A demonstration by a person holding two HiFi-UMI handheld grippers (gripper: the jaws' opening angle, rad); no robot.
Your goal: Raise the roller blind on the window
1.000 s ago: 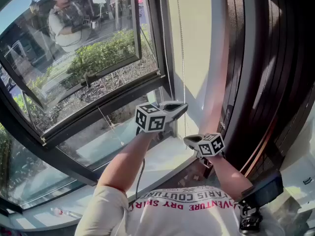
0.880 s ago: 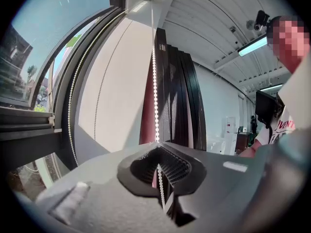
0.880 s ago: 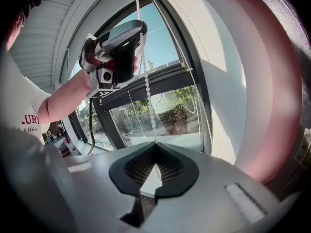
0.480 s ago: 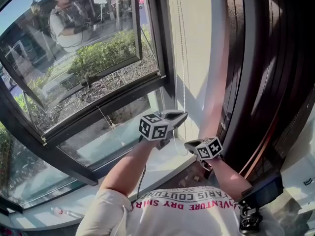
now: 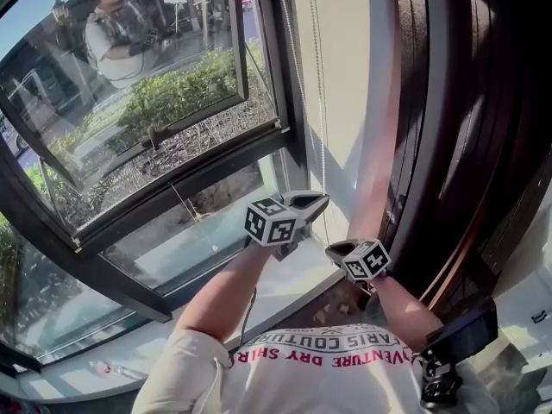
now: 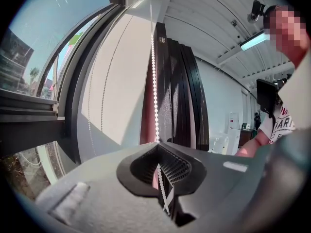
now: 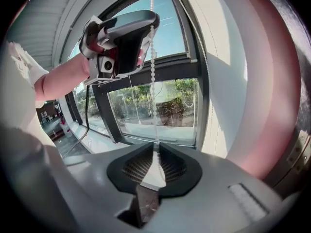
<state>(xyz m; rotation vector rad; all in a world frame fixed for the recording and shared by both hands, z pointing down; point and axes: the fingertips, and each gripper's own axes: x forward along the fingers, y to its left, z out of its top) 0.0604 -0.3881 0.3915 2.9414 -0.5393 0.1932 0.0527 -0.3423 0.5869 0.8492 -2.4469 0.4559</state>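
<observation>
At the mostly bared window (image 5: 172,102), your left gripper (image 5: 317,201) clamps its fingers on the bead chain (image 5: 322,145) while your right gripper (image 5: 333,248), fingers just opening around it, likely resets for another pull.

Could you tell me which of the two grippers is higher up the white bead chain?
The left gripper, clamped on the white bead chain; the right gripper sits lower, its jaws just opening with the chain between them.

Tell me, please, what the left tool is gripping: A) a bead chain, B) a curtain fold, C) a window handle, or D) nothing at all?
A: in the left gripper view the left tool has its jaws closed on the chain.
</observation>
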